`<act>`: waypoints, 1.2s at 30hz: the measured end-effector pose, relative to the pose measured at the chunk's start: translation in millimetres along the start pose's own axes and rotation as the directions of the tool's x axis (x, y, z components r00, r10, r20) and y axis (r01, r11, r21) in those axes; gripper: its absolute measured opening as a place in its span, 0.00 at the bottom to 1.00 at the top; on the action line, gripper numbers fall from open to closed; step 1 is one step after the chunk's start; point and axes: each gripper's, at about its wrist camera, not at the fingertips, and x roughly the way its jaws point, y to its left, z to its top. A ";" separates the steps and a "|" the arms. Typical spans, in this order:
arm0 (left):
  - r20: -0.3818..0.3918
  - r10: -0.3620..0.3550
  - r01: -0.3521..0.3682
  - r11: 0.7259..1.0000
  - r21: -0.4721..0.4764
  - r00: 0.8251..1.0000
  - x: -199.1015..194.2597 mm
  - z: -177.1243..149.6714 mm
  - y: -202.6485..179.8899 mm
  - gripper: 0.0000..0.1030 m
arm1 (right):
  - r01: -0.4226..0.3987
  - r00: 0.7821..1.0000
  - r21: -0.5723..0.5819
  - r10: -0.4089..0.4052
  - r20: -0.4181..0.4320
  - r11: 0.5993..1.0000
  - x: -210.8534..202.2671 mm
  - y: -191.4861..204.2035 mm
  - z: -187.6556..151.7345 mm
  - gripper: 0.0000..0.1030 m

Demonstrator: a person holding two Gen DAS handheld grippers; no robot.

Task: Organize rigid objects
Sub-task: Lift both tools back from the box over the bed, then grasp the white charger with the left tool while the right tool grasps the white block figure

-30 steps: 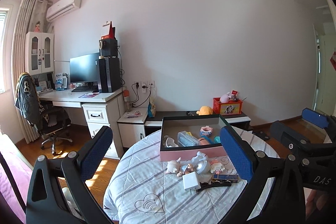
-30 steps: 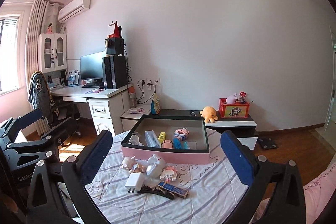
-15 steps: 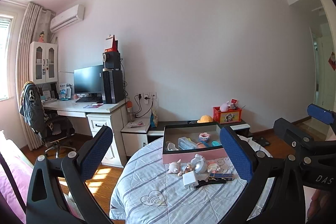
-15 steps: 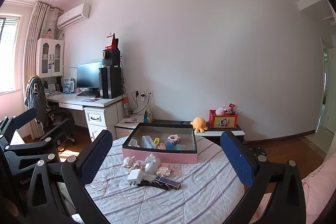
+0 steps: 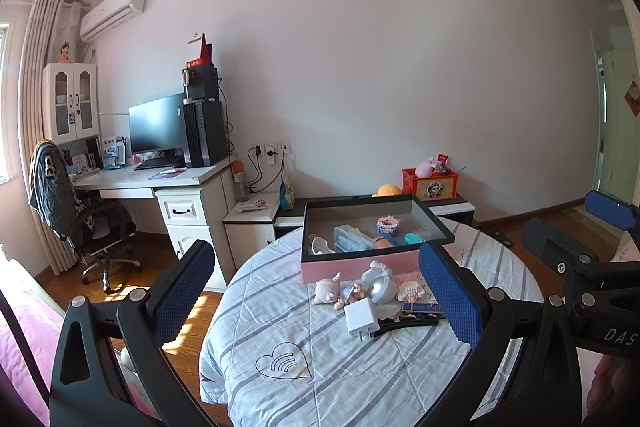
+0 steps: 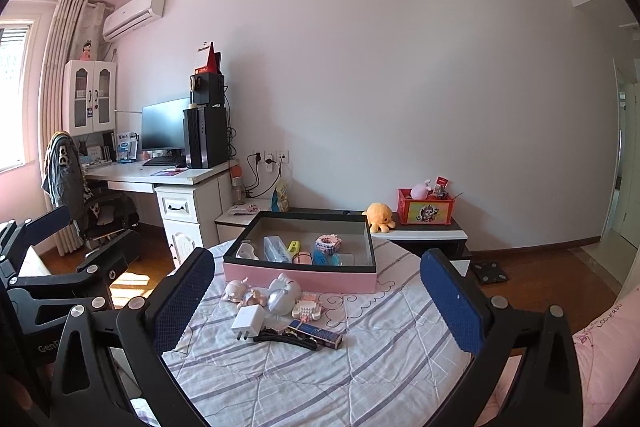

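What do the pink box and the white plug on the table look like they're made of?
The pink box looks like matte cardboard: flat, dull walls, crisp dark rim. The white plug looks like smooth, slightly glossy plastic, its prongs probably metal. The table is hidden under a striped quilted fabric cover.

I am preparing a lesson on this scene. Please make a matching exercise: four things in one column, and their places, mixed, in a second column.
Things:
1. white charger
2. yellow octopus plush
3. pink bead ring
4. monitor

Places:
A. on the desk
B. inside the pink box
C. on the striped cloth, before the box
D. on the low cabinet by the wall

Pairs: 1-C, 2-D, 3-B, 4-A
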 end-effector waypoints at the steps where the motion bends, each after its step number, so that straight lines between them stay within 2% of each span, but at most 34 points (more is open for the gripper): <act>1: -0.022 -0.009 0.009 1.000 0.000 1.000 8.2 -3.5 -1.3 1.00 | 0.000 1.000 0.004 0.000 -0.014 1.000 6.3 -2.1 -3.2 1.00; 4: -0.104 -0.038 0.037 0.999 -0.008 0.994 37.3 -17.0 -5.8 1.00 | 0.003 0.998 0.017 -0.002 -0.067 1.000 27.6 -9.7 -15.1 1.00; 7: -0.195 -0.060 0.058 0.998 -0.015 0.979 70.1 -34.9 -11.6 1.00 | 0.013 0.991 0.026 -0.009 -0.131 1.000 54.1 -17.3 -30.9 1.00; 13: -0.353 -0.101 0.083 0.994 -0.066 0.930 133.7 -68.1 -21.0 1.00 | 0.028 0.967 0.047 -0.015 -0.252 0.999 109.4 -32.7 -63.9 1.00; 19: -0.446 -0.119 0.076 0.991 -0.114 0.887 180.6 -89.3 -24.0 0.99 | 0.024 0.944 0.059 -0.003 -0.330 0.998 154.1 -42.5 -85.2 1.00; 22: -0.485 -0.111 0.057 0.991 -0.124 0.867 201.9 -97.1 -25.5 0.95 | 0.021 0.934 0.061 0.002 -0.357 0.998 171.7 -45.3 -92.3 1.00; 26: -0.550 -0.125 0.058 0.989 -0.137 0.826 228.0 -108.4 -29.4 0.78 | 0.020 0.921 0.065 0.007 -0.390 0.998 189.3 -48.3 -98.4 1.00; 27: -0.562 -0.126 0.060 0.989 -0.135 0.818 232.6 -111.1 -30.5 0.78 | 0.019 0.917 0.066 0.009 -0.399 0.998 192.3 -48.9 -99.9 1.00; 29: -0.561 -0.135 0.067 0.988 -0.141 0.817 238.2 -112.6 -31.0 0.75 | 0.000 0.906 0.075 0.032 -0.421 0.997 198.4 -48.9 -101.9 1.00; 31: -0.562 -0.150 0.087 0.987 -0.138 0.813 240.4 -111.9 -32.2 0.43 | -0.009 0.897 0.068 0.038 -0.440 0.998 202.7 -46.7 -102.8 1.00; 32: -0.564 -0.143 0.089 0.988 -0.123 0.813 241.2 -111.8 -33.1 0.39 | -0.016 0.894 0.062 0.042 -0.447 0.998 204.8 -45.1 -102.9 1.00; 36: -0.551 -0.140 0.092 0.989 -0.114 0.823 234.6 -109.8 -26.1 0.39 | -0.023 0.891 0.035 0.036 -0.453 0.999 214.0 -36.4 -97.5 1.00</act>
